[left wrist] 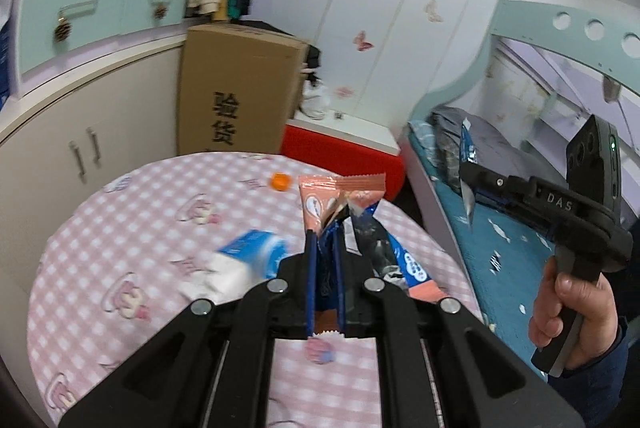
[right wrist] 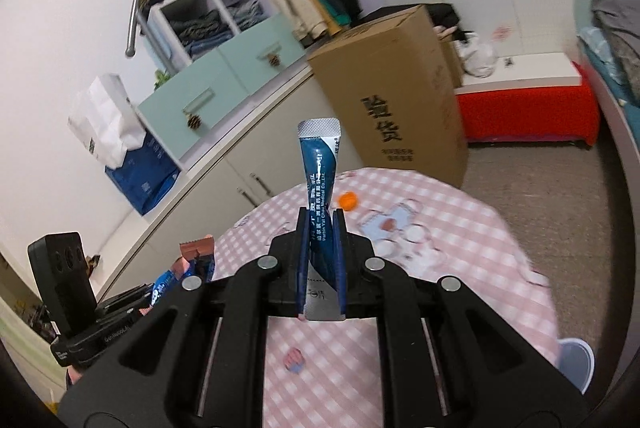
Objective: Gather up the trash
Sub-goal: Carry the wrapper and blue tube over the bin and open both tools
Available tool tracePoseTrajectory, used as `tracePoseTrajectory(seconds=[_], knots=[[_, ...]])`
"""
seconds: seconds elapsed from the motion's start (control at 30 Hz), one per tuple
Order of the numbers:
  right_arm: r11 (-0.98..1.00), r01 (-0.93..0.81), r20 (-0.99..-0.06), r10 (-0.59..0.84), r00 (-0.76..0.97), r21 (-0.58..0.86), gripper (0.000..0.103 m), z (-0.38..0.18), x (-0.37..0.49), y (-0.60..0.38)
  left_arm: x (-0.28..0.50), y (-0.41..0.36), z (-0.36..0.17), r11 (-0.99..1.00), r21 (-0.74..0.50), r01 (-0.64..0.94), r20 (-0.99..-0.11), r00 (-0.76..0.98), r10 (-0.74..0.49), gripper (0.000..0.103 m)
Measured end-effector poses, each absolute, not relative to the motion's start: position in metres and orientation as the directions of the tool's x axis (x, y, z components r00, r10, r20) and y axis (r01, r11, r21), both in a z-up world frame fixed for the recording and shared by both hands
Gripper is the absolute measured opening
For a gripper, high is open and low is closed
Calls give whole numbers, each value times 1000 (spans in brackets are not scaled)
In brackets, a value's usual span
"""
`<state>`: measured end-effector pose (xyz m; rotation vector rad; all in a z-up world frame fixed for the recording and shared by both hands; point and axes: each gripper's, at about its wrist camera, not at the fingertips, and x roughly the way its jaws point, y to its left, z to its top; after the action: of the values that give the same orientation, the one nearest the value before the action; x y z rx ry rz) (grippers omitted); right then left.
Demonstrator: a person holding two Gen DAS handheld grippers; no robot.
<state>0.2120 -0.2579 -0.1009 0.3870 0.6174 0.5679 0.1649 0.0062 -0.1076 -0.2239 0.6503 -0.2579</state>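
Observation:
My left gripper is shut on a bunch of snack wrappers, salmon-pink and dark blue, held above the round table. My right gripper is shut on a blue tube with a crimped silver end, standing upright between the fingers. The right gripper also shows in the left wrist view, off the table's right side over the bed, with the tube in it. The left gripper and its wrappers show at the lower left of the right wrist view. A blue-and-white packet and an orange cap lie on the pink checked tablecloth.
A tall cardboard box stands behind the table beside a cream cabinet. A red bench lies behind the table, a bed to the right. A pale blue bin sits below the table's right edge.

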Motion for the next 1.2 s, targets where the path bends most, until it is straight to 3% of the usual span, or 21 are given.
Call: tracePoseTrajectory(seconds=[0.37, 0.7, 0.93, 1.2], knots=[[813, -221, -412, 483, 773, 539, 11, -124, 159, -378, 163, -104, -104, 909, -249, 335, -579, 700, -417, 7], [799, 5, -461, 342, 819, 601, 11, -187, 115, -501, 168, -233, -125, 828, -246, 505, -629, 567, -532, 7], [756, 172, -552, 282, 785, 632, 11, -257, 99, -564, 178, -325, -176, 773, -261, 578, -720, 417, -555, 7], [683, 323, -658, 306, 688, 655, 11, -351, 99, -600, 194, -401, -258, 761, -247, 600, -836, 265, -481, 7]])
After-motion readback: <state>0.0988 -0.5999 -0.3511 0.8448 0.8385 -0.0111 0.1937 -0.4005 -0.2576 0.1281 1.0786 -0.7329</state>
